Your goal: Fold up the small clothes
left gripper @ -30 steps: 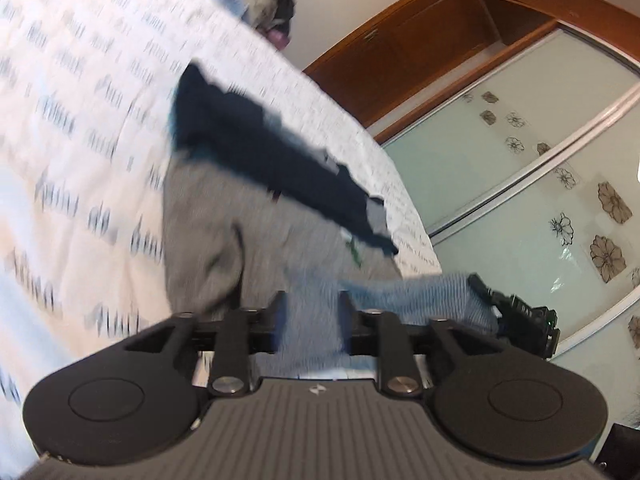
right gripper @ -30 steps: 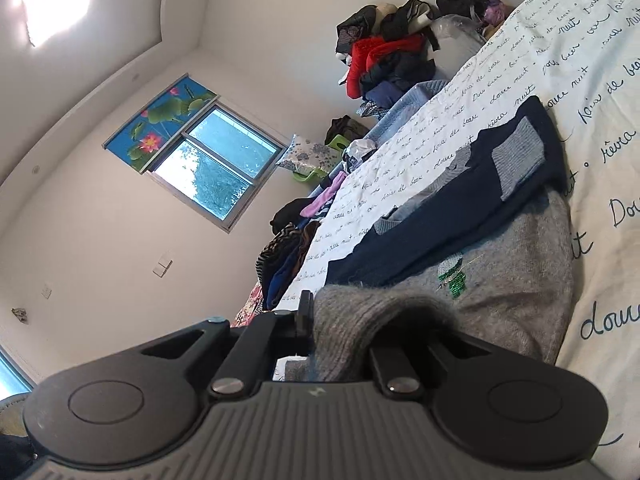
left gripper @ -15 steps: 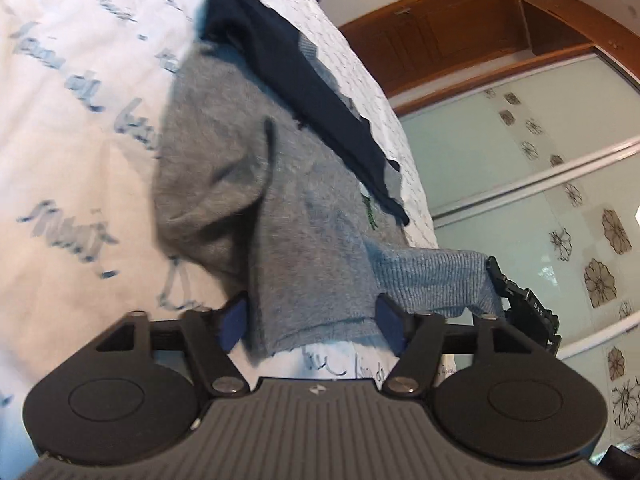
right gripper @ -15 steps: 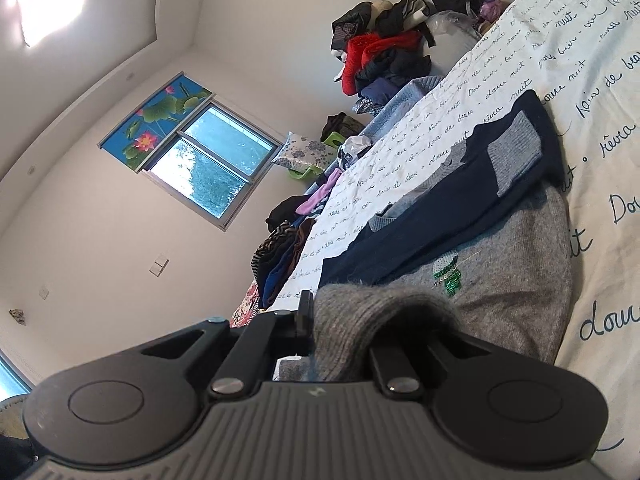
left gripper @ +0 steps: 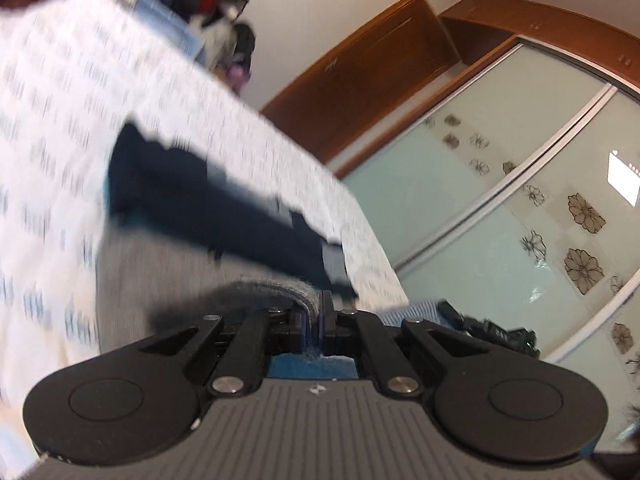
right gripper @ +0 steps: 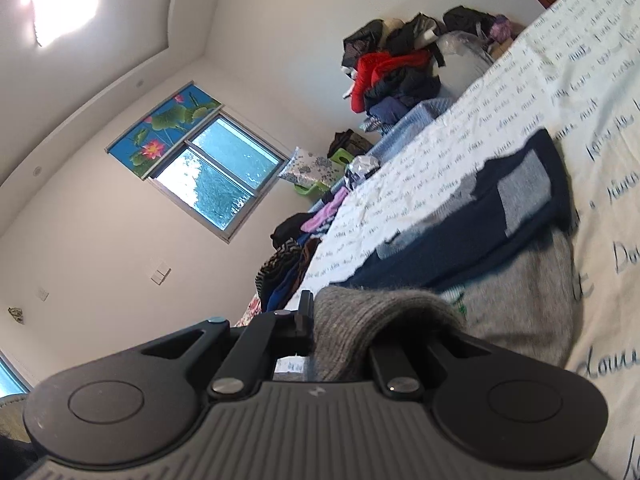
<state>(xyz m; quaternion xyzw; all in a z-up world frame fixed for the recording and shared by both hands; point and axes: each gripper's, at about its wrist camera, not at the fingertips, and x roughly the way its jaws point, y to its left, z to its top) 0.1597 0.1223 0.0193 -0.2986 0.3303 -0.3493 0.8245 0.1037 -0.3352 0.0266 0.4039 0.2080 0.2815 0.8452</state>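
A small grey knit sweater [left gripper: 160, 272] with a navy upper part [left gripper: 216, 208] lies on the white bedsheet [left gripper: 52, 120] printed with blue script. My left gripper [left gripper: 314, 320] is shut on a fold of the grey sweater's hem. The right gripper [left gripper: 484, 328] shows at the right of that view, holding a ribbed edge. In the right wrist view my right gripper [right gripper: 340, 328] is shut on a bunched grey edge of the sweater [right gripper: 520, 300], whose navy part [right gripper: 500, 216] lies beyond. Its right finger is hidden by the cloth.
A heap of mixed clothes [right gripper: 396, 76] sits at the bed's far end, more clothes [right gripper: 296, 252] along its left side. Sliding frosted wardrobe doors [left gripper: 520, 208] with flower prints and brown wood stand past the bed edge. A window [right gripper: 216, 180] is on the far wall.
My left gripper was open around the sweater's hem half a second ago; now it is shut on it and has lifted. The right gripper stays shut on its edge.
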